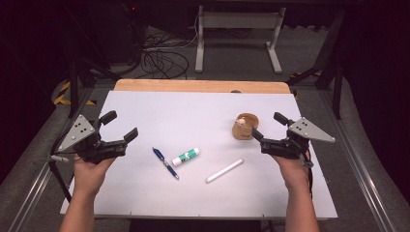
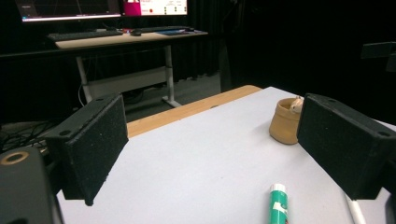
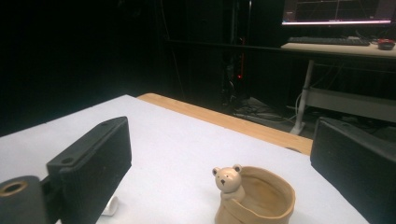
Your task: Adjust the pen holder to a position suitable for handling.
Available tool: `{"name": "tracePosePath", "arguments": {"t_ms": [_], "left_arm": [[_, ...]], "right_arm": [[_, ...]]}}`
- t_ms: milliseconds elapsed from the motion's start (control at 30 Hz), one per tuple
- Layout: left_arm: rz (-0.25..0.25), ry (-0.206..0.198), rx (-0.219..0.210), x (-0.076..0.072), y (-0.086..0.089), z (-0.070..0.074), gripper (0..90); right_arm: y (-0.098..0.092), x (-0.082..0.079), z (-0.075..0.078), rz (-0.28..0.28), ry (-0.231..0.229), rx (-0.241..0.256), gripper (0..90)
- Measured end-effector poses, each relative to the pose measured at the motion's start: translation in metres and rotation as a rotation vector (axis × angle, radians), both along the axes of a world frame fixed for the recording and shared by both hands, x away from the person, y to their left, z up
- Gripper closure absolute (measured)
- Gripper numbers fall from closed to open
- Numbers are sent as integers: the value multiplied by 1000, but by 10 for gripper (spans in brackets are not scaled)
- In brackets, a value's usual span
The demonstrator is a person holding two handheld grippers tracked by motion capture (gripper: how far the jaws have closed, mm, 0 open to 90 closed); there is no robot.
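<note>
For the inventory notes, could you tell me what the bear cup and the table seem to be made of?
Bear cup: probably glazed ceramic; tan, smooth, with a soft sheen and thick moulded rim. Table: wood, judging by its pale grain-coloured far edge, under a matte white sheet.

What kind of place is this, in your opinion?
Probably a lab or recording workspace: a white-topped wooden table under dark curtains, a height-adjustable desk with a black keyboard and lit monitors, and loose black cables on the floor.

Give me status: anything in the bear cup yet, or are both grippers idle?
Done: nothing; the bear cup looks empty. In hand: nothing; left gripper and right gripper are open. The right is beside the cup. Left: blue pen, glue stick and white marker lie loose on the table.
</note>
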State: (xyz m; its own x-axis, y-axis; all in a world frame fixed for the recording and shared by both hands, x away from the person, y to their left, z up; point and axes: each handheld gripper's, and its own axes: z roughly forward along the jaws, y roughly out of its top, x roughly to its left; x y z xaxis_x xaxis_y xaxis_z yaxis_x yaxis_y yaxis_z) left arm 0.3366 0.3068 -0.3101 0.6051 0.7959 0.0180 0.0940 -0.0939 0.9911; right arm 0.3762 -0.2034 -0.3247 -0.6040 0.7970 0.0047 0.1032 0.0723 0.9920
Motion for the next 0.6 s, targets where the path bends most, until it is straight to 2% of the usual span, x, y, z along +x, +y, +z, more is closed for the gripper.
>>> {"name": "tracePosePath", "arguments": {"t_ms": [100,267,467,600], "left_arm": [[1,3,1,1,0,0,94],[4,8,3,2,-2,-2,92],[18,-1,17,2,-2,-4,87],[14,-1,15,3,-3,-5,87]], "right_arm": [[6,4,-4,-39,-7,-52,119],[16,13,-16,-93,1,-111,225],[27,30,-34,-122,53,-163,277],[34,40,-44,-133,70,-187,340]]}}
